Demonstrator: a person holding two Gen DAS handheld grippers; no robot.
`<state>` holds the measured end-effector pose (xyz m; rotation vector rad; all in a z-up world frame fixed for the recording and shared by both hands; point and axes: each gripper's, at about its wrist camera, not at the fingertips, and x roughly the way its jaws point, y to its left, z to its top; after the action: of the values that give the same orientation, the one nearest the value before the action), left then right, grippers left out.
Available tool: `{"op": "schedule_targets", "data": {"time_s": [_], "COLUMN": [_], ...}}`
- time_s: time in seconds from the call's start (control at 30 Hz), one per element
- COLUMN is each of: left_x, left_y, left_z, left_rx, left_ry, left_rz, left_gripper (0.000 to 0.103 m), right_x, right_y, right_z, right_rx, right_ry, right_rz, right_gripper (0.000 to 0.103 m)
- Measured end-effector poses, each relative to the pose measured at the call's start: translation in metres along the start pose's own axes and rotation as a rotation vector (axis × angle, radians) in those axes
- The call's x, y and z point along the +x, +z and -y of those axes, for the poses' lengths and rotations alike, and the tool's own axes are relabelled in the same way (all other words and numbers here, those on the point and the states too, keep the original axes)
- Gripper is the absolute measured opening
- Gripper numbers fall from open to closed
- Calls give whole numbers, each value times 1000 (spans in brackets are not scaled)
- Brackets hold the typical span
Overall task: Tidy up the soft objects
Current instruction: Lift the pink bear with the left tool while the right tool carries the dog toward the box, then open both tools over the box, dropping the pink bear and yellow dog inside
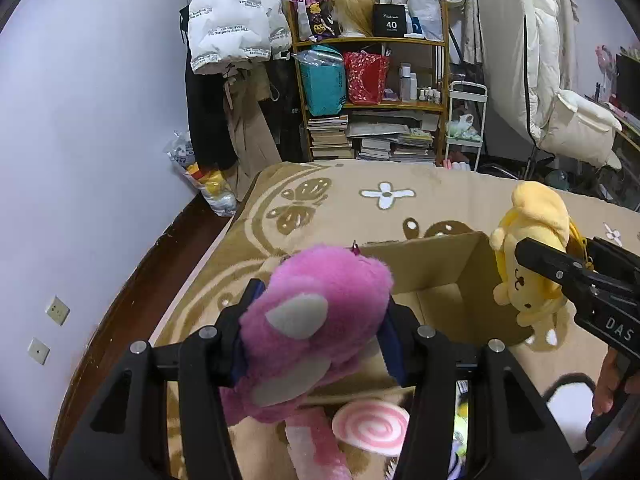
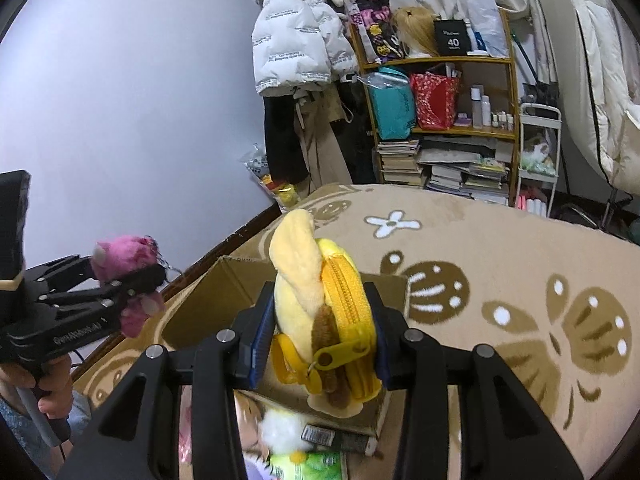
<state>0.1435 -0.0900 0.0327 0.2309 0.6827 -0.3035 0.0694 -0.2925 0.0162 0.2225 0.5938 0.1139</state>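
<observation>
My left gripper (image 1: 320, 320) is shut on a pink plush bear (image 1: 316, 320) and holds it above the near end of an open cardboard box (image 1: 432, 268). It also shows in the right wrist view (image 2: 132, 280), with the bear (image 2: 124, 256) between its fingers. My right gripper (image 2: 320, 320) is shut on a yellow plush dog pouch (image 2: 320, 304) with a zipper, held over the box (image 2: 216, 292). From the left wrist view the pouch (image 1: 528, 248) hangs at the box's right wall, in the right gripper (image 1: 560, 268).
The box stands on a bed with a beige patterned blanket (image 1: 360, 200). A pink swirl lollipop plush (image 1: 372, 424) and other soft items (image 2: 288, 436) lie low in view. Behind stand a cluttered shelf (image 1: 368, 80), hanging coats (image 1: 236, 20) and a wall at left.
</observation>
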Motion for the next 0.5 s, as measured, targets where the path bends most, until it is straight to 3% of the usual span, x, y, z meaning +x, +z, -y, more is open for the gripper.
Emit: {"op": "schedule_targets", "data": {"time_s": [0.2,0.33,0.5], "left_x": [28,35,35], "left_y": [-9,-13,-14], "left_z": [-8,-3,-2], "left_rx": [-84,-36,-57], "left_ry": [-76,-67,-110], "left_rz": [-22,-6,3], "left_gripper": [53,54,55], "right_x": [22,36,43], "right_y": [-4,-15,-22], "right_z": [-4,-5,-2], "right_rx": [4,-2,6], "right_ry": [21,29,26], "right_rz": [-28,-74,-103], "right_gripper": [45,45,46]}}
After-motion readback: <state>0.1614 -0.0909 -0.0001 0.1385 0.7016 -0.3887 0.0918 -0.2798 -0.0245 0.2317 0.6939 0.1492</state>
